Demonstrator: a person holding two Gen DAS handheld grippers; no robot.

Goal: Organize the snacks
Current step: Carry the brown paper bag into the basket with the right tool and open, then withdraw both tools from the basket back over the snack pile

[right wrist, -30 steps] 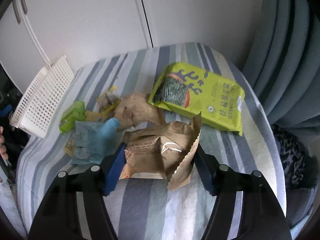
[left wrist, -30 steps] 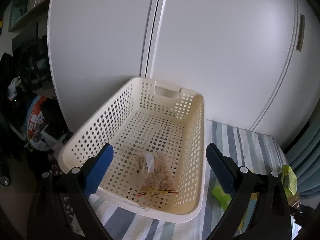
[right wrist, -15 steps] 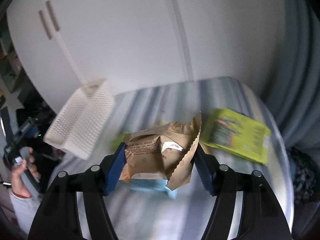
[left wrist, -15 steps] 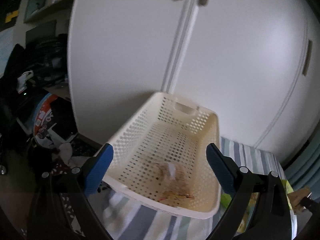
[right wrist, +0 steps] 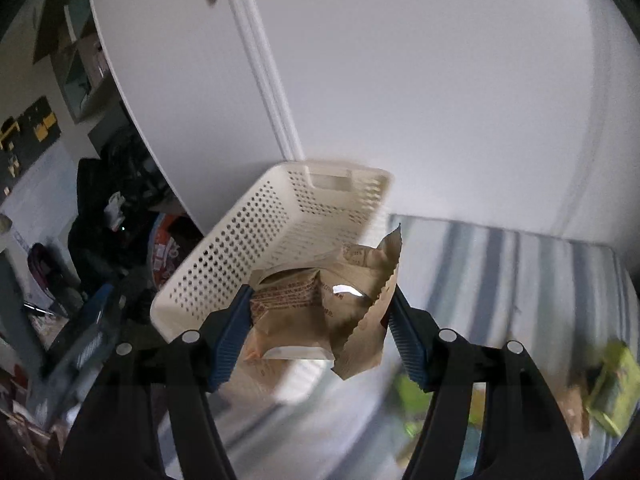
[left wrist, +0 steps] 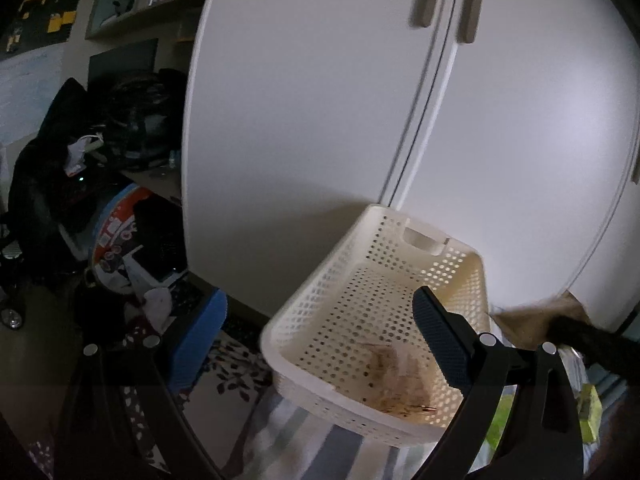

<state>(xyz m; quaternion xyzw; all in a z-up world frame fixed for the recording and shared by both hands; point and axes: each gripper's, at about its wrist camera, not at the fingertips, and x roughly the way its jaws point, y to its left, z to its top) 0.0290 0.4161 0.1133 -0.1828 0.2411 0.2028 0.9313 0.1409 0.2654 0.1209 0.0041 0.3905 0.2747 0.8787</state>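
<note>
My right gripper (right wrist: 320,296) is shut on a crumpled brown snack bag (right wrist: 308,312) and holds it in the air just in front of the near corner of the cream perforated basket (right wrist: 240,248). In the left wrist view the basket (left wrist: 312,292) stands on the striped cloth, with a clear bag of snacks (left wrist: 400,376) on its floor. My left gripper (left wrist: 320,300) is open and empty, hovering at the basket's near left side. The brown bag (left wrist: 532,318) shows, blurred, at the basket's right edge.
White cupboard doors (left wrist: 320,120) rise right behind the basket. A striped tablecloth (right wrist: 500,264) covers the table, with green snack packets (right wrist: 612,384) at the near right. Left of the table lies dark floor clutter (left wrist: 120,248).
My right gripper has lifted the brown bag off the table and carried it left to the basket. The left gripper has drawn back and swung left, still open.
</note>
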